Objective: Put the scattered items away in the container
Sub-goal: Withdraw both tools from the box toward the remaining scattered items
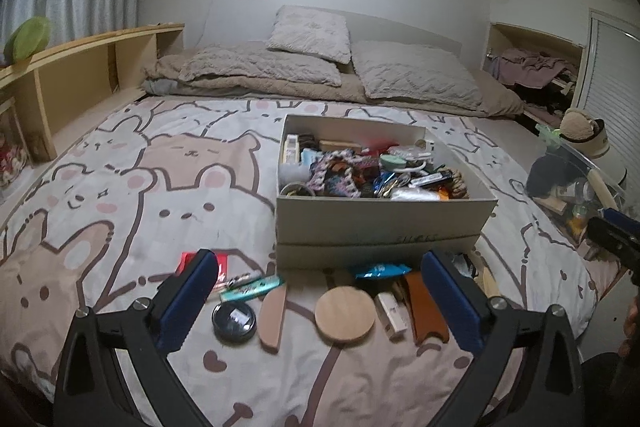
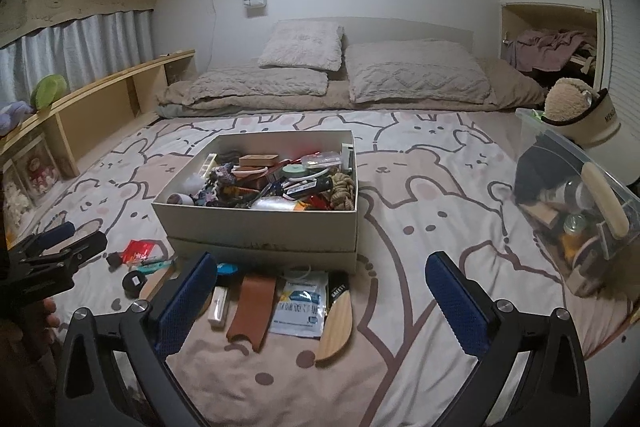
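You are holding both the left gripper [image 1: 316,291] and right gripper [image 2: 320,291] with jaws wide, empty. The wooden disc [image 1: 345,313] looks light and stiff, lying flat; try pinching across its rim.

Bedspread [image 1: 120,187]: cream and beige ground, cartoon bears and rabbits in dark brown outline, pink cheeks.
Box [image 1: 380,223]: off-white card walls.
Left tool [image 1: 316,301]: black frame, blue textured pads [image 1: 188,291].
Right tool [image 2: 320,303]: same black and blue.
Round disc [image 1: 345,313]: pale wood.
Round tin [image 1: 234,319]: black.
Leather piece [image 2: 252,311]: rust brown.
Packet [image 2: 138,251]: red.
Pillows [image 1: 416,75]: grey-beige.
Curtain [image 2: 80,47]: pale grey-blue.
Shelf [image 1: 92,71]: light yellow wood.
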The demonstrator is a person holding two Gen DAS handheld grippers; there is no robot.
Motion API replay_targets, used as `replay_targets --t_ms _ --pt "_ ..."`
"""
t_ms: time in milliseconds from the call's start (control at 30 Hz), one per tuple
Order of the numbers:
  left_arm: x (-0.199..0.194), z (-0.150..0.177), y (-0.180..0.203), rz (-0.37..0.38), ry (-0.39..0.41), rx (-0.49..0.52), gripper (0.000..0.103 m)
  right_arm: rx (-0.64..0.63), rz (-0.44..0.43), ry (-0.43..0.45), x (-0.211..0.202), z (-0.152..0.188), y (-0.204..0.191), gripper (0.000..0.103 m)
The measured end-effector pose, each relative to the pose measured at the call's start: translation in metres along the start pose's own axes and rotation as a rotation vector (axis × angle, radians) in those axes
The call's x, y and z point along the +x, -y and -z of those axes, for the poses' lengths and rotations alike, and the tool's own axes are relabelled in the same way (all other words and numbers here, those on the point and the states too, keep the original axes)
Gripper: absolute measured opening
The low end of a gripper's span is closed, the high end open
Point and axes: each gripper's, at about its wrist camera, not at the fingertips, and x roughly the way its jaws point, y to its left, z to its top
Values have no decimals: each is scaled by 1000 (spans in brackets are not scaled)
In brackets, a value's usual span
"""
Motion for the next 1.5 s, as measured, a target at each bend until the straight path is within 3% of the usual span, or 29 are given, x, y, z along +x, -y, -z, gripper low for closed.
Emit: replay_targets --t_ms 500,1033,1367,1500 --pt "14 28 -16 -17 -44 -36 102 -9 1 -38 29 44 19 103" --pt "52 60 -40 -117 -147 -15 102 -24 41 -194 84 87 36 103" --pt "69 74 -58 -155 -201 -64 102 -66 44 -285 120 103 27 103" --pt "73 77 -65 -156 -214 -90 102 -97 90 -302 131 105 25 103"
